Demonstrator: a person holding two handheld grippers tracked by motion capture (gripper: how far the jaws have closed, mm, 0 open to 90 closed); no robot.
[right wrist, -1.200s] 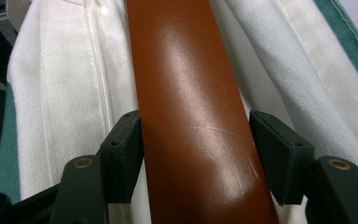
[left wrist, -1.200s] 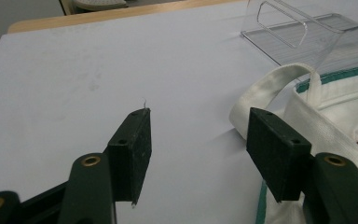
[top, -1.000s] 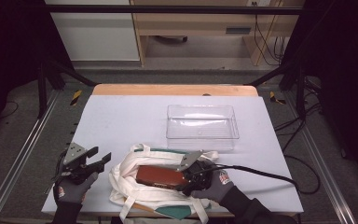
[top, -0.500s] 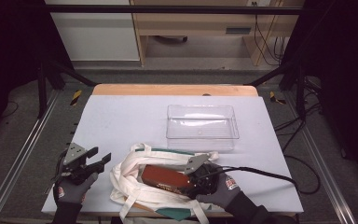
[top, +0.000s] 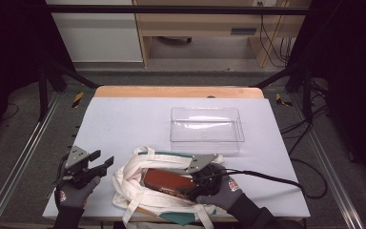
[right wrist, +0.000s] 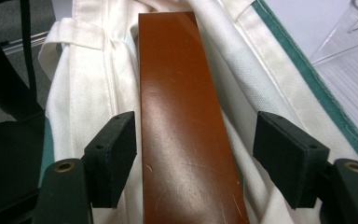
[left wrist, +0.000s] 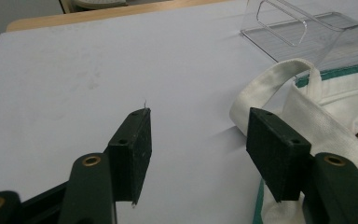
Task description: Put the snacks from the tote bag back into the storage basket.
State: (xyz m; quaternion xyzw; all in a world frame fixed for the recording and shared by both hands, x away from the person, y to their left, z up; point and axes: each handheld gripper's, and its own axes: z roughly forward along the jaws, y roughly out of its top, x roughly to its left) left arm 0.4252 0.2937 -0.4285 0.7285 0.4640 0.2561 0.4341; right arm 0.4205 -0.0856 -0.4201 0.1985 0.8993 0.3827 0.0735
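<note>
A white cloth tote bag (top: 133, 177) with green trim lies crumpled at the table's front edge. On it lies a long, glossy brown box (top: 167, 180) (right wrist: 186, 121). My right gripper (top: 193, 183) (right wrist: 196, 154) reaches into the bag from the right, and its jaws have just been opening. The box lies lengthwise between the pads with a gap on each side, the wider one on the right. My left gripper (top: 100, 161) (left wrist: 198, 140) hovers open over bare table just left of the bag, near a bag handle (left wrist: 279, 79).
A clear plastic tray (top: 206, 128) (left wrist: 307, 32) stands empty behind the bag, right of centre. The white tabletop (top: 124, 119) stretches bare to the back and left. A black cable (top: 267, 177) trails right from my right gripper. Metal rails run along both table sides.
The right gripper's jaws have spread wider around the brown box, which stays lying in the bag. The left gripper has not moved.
</note>
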